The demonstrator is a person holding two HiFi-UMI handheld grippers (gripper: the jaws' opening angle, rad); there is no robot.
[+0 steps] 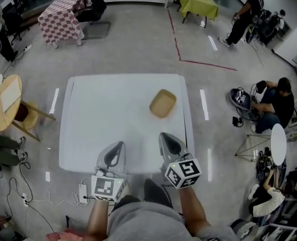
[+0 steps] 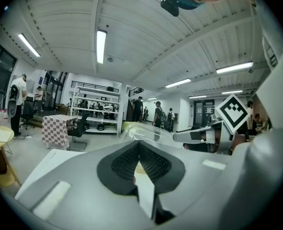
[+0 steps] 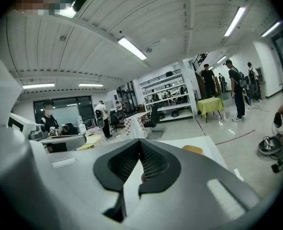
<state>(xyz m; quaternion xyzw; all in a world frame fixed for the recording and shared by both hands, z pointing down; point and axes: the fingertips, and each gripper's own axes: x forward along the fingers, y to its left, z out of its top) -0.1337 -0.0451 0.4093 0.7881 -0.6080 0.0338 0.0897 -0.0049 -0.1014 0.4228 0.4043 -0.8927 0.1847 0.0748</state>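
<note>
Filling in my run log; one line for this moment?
left hand-held gripper shut, empty | right hand-held gripper shut, empty | both over white table | tan tray untouched

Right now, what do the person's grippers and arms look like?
Left gripper and right gripper are alike: pale grey tapered shells, black ribbed pads, and a white cube with black square markers at the rear. Forearms are unsleeved; clothing is grey.
</note>
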